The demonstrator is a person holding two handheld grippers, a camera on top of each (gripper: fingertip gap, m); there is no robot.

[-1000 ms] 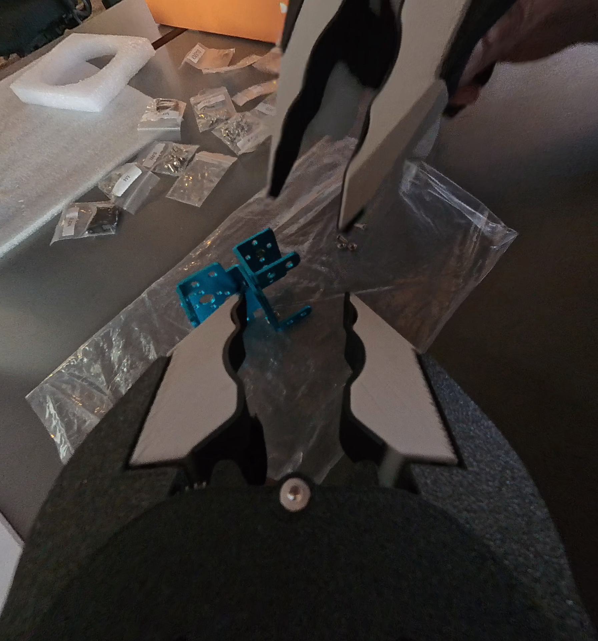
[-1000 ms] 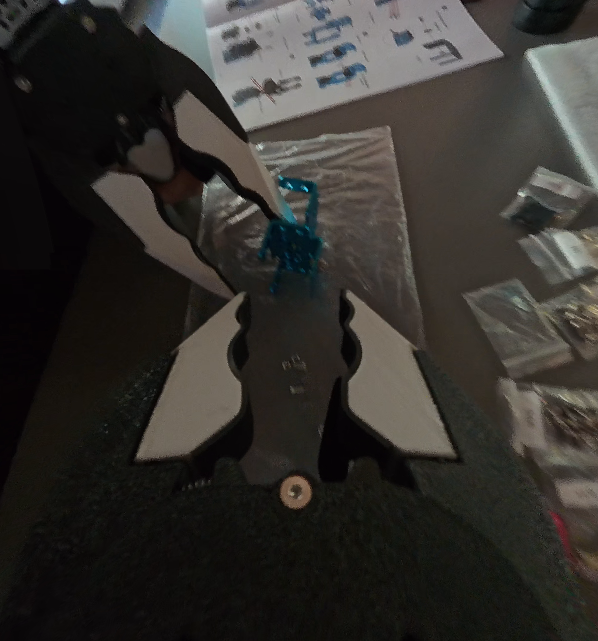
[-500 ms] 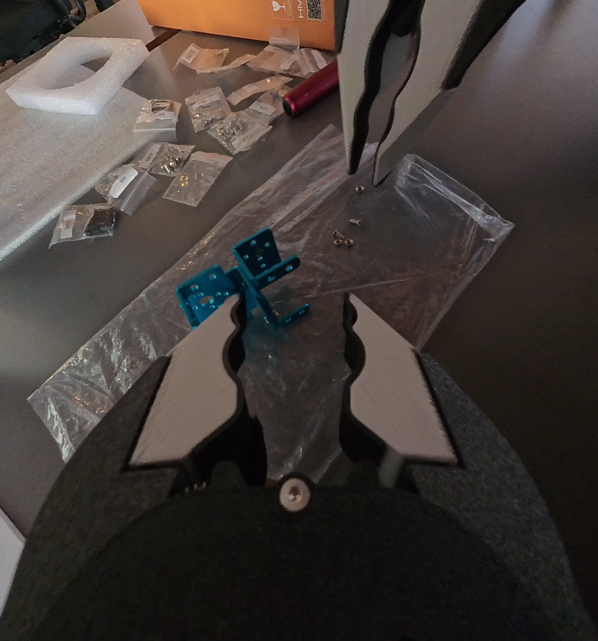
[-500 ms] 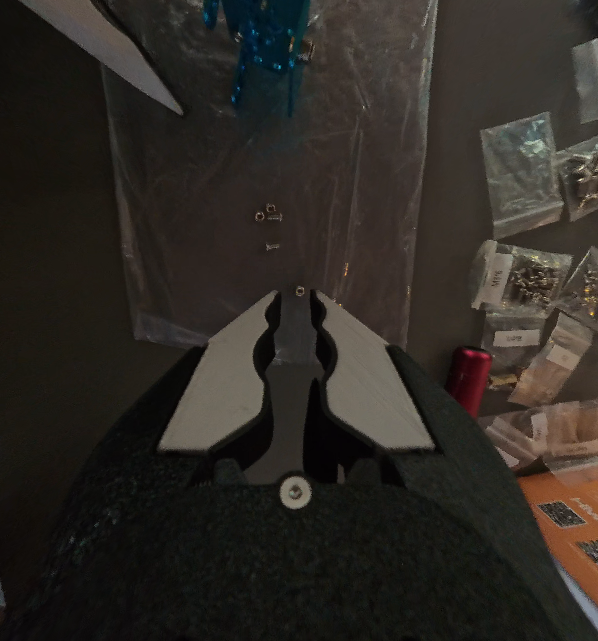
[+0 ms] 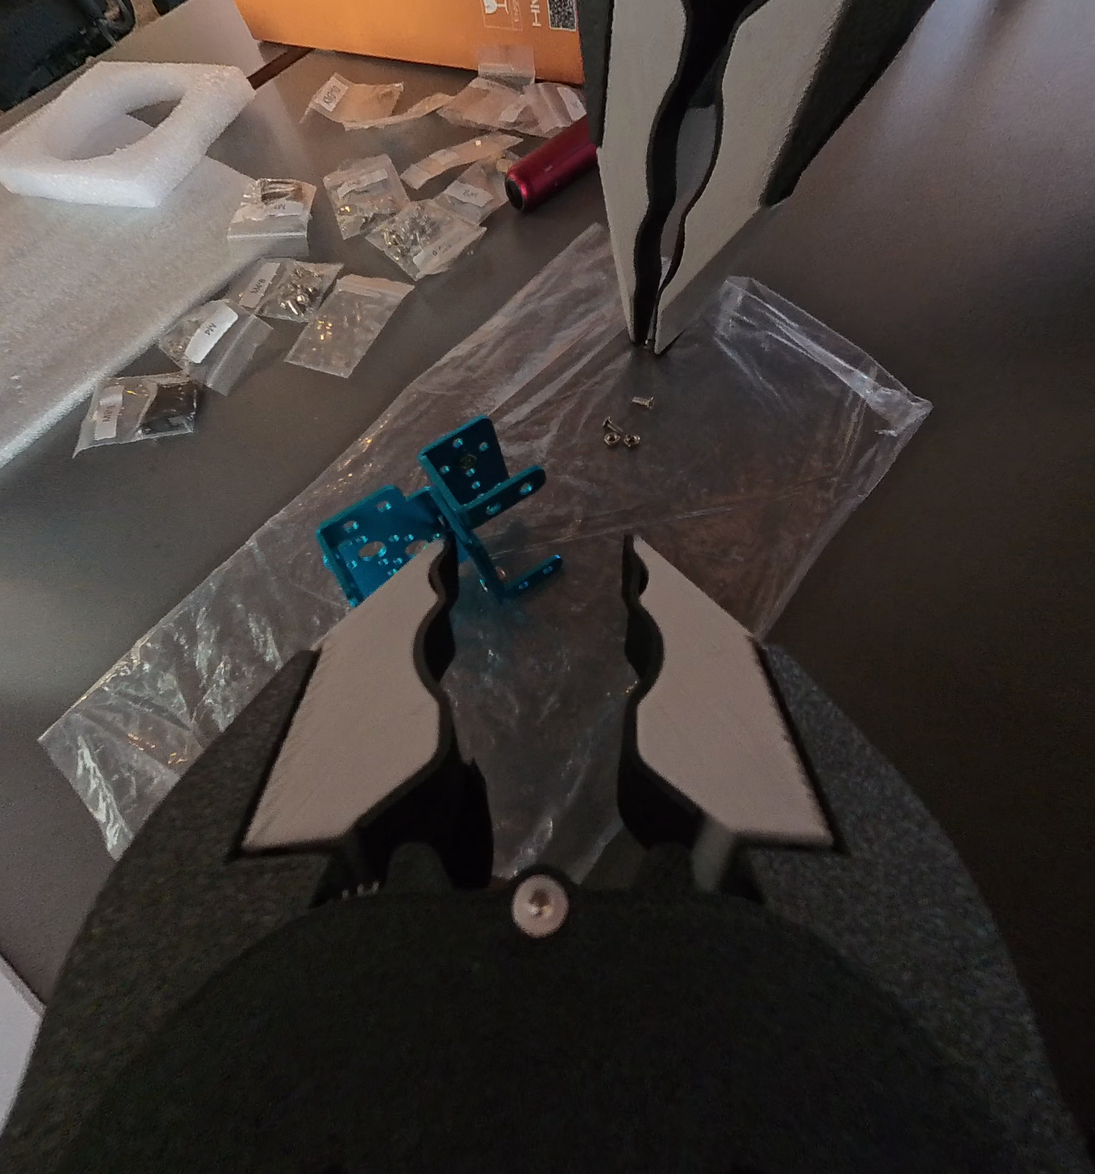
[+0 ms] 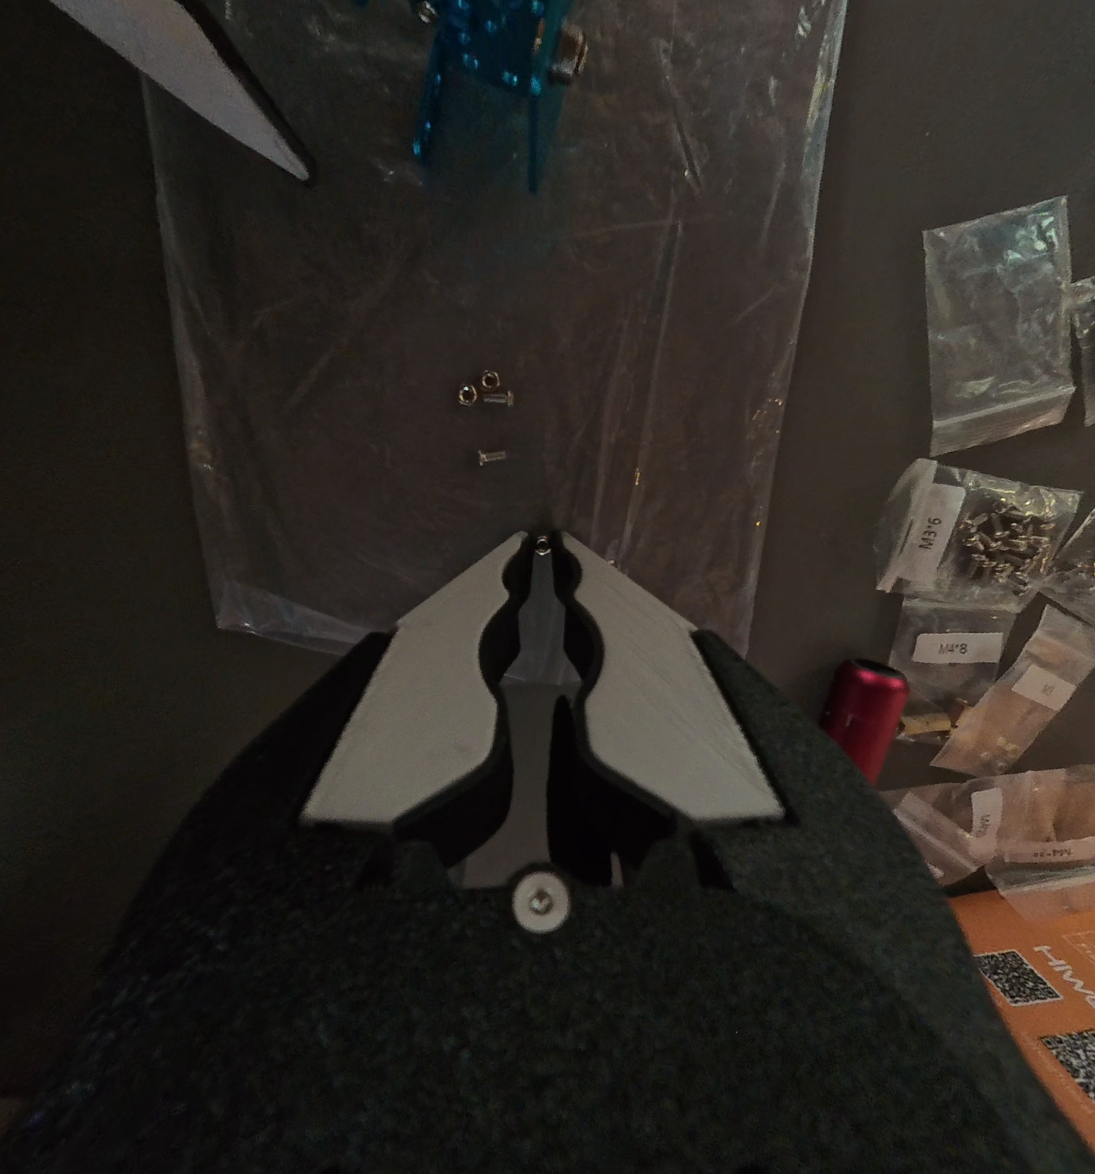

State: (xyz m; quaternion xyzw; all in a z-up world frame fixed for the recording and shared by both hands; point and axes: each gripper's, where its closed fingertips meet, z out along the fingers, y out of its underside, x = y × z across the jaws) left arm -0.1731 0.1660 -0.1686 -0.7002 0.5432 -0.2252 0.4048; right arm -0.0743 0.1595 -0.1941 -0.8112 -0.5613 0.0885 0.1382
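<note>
Clear plastic sheet (image 5: pixel 786 483) lay flat on a dark grey desk (image 5: pixel 976 254) in dim light, and served as the reference for all positions.

Labels: small zip bags (image 5: pixel 367 197) of hardware beyond the sheet's far-left edge carried white stickers with short printed codes. An orange box (image 5: pixel 405 25) behind them bore printed lettering and square code patterns.

Surface: a red cylinder (image 5: pixel 551 168) lay just off the sheet's far edge. A white foam frame (image 5: pixel 119 133) rested on a pale foam sheet (image 5: pixel 36 286), well left of the plastic.

On the plastic sheet: a blue metal bracket (image 5: pixel 468 483) stood near its middle; loose screws and nuts (image 6: pixel 487 394) lay between the bracket and the far end.

Left claw (image 5: pixel 535 546) hung open above the sheet, holding nothing, with one fingertip in front of the bracket.

Right claw (image 6: pixel 543 537) stood tips-down at the sheet's far end, pinched on a small nut (image 6: pixel 541 544).

Change: half a second earlier the right claw's fingers stood wider apart about that nut; the left claw and bracket were unchanged.
</note>
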